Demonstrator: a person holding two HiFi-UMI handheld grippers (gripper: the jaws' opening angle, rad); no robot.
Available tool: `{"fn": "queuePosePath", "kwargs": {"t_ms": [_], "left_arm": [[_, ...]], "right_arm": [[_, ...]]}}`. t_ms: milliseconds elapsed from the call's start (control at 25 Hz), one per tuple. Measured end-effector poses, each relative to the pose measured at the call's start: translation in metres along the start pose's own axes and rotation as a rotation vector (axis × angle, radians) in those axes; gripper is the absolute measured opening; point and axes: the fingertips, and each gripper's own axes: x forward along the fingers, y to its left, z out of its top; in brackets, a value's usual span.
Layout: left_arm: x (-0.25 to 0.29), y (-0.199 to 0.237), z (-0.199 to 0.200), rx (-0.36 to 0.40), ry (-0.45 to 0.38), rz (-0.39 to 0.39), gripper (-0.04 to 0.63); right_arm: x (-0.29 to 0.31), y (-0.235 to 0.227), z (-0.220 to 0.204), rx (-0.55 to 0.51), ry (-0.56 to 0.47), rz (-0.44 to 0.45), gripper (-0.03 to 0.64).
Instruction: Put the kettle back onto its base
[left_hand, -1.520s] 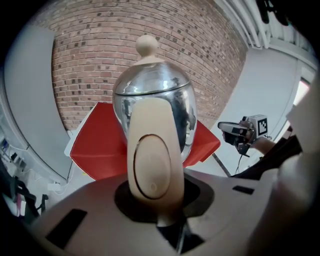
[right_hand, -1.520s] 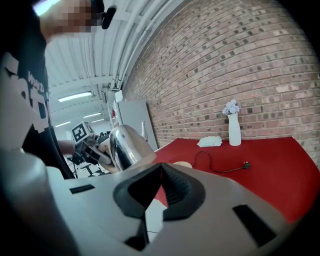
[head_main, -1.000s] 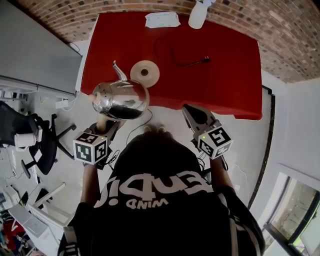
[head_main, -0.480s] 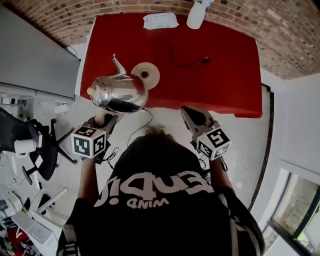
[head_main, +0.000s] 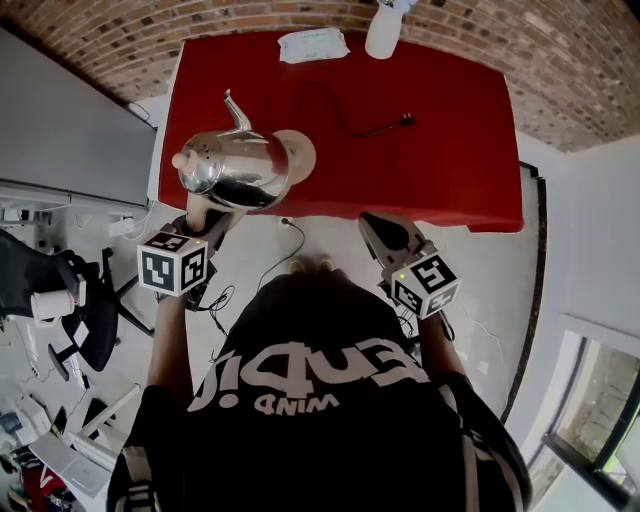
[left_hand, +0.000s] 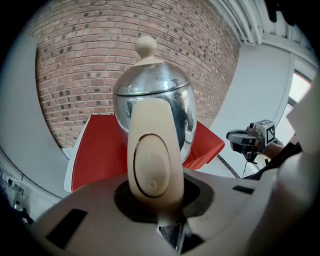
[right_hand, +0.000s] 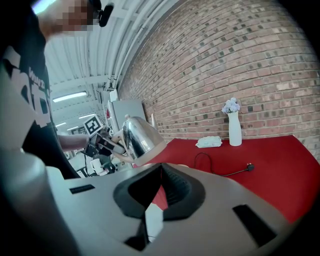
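Observation:
The shiny steel kettle (head_main: 238, 170) with a cream handle (left_hand: 152, 160) and knob hangs tilted over the near left edge of the red table (head_main: 440, 150). My left gripper (head_main: 203, 216) is shut on the handle from the near side. The round cream base (head_main: 302, 152) lies on the table, its left part hidden behind the kettle. My right gripper (head_main: 384, 228) hovers off the table's near edge, shut with nothing in it. The right gripper view shows the kettle (right_hand: 140, 136) up left of the right gripper (right_hand: 159, 185). The kettle body (left_hand: 152, 102) fills the left gripper view.
A black cord (head_main: 345, 118) with a plug (head_main: 405, 120) runs across the table behind the base. A white vase (head_main: 383, 32) and a tissue pack (head_main: 313, 43) stand at the far edge by the brick wall. Office chairs (head_main: 60, 300) crowd the floor at left.
The left gripper has carried the kettle away from the person, over the table's edge, so it now overlaps the base. The right gripper has kept still.

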Motion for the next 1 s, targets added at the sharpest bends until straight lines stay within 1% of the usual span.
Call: {"fn": "queuePosePath", "kwargs": {"t_ms": [280, 520, 640, 760, 1000], "left_arm": [[0.012, 0.017, 0.033, 0.042, -0.016, -0.001, 0.064], [0.031, 0.031, 0.058, 0.083, 0.010, 0.000, 0.065], [0.045, 0.036, 0.064, 0.095, 0.031, -0.012, 0.065], [0.057, 0.041, 0.069, 0.109, 0.044, -0.003, 0.066], [0.085, 0.043, 0.061, 0.091, 0.085, -0.030, 0.065]], "right_arm": [[0.004, -0.003, 0.001, 0.008, 0.000, -0.001, 0.023], [0.003, -0.009, 0.000, 0.023, -0.003, -0.014, 0.023], [0.003, -0.013, 0.001, 0.026, -0.009, -0.021, 0.023], [0.003, -0.017, 0.003, 0.029, -0.013, -0.030, 0.023], [0.003, -0.025, 0.002, 0.041, -0.015, -0.044, 0.023]]}}
